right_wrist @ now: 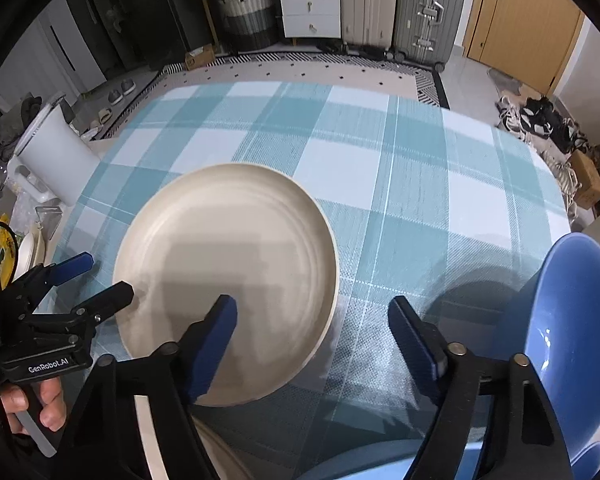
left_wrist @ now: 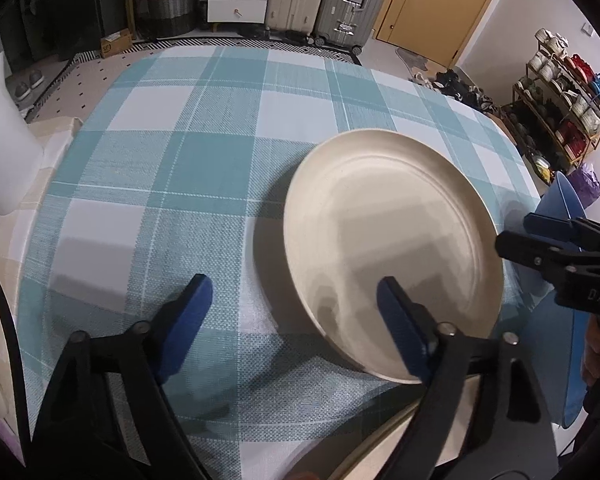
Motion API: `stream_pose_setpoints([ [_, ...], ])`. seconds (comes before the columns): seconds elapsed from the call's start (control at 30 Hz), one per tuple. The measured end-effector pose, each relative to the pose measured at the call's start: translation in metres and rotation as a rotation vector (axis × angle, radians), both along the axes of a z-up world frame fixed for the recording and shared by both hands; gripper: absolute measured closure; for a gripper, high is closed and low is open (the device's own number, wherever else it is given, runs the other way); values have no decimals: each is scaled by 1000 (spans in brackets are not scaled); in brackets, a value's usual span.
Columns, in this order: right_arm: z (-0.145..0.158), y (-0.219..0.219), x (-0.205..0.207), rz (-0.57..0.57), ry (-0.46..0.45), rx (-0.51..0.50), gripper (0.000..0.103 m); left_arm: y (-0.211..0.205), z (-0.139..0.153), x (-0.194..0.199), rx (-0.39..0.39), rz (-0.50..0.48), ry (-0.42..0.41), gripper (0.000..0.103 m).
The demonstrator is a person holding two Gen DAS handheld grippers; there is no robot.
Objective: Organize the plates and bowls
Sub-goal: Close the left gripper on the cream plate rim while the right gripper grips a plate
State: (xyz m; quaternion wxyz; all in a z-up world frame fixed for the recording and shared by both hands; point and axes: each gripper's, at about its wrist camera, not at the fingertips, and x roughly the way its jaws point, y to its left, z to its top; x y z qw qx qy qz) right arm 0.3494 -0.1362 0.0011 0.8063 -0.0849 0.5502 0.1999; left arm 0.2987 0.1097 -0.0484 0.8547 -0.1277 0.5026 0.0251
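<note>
- Two hand-held grippers hovering, jaws apart, grasping nothing.
- Left hand-held gripper (left_wrist: pixel 292 292) straddling the cream plate's (left_wrist: pixel 396 240) near-left rim on the table (left_wrist: pixel 172 168).
- Right hand-held gripper (right_wrist: pixel 312 312) straddling its right rim; blue bowl (right_wrist: pixel 572 304) sitting right.

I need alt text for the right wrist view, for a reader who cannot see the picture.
A cream plate lies on a teal-and-white checked tablecloth, partly under the left finger of the open right gripper, which holds nothing. A blue bowl stands at the right edge, and the left gripper, also open, enters from the left.
</note>
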Motion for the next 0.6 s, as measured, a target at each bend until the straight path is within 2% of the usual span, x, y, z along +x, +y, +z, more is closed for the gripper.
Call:
stream_pose_setpoints([
  [0.07,-5,2,2,10,15,-3,26,-2,-2,0,-4,-9,-2,31],
  [0.17,-11,4,4,19,33,-15,39,-5,-4,2,-6,-21,0,38],
  [0.37,-20,5,8,19,50,-19,55,-16,-9,5,7,-53,13,60],
  [0.43,-23,6,7,26,52,-27,58,-18,-12,6,8,-63,17,70],
  [0.6,-25,7,5,30,38,-46,73,-21,-14,5,36,-62,16,81],
])
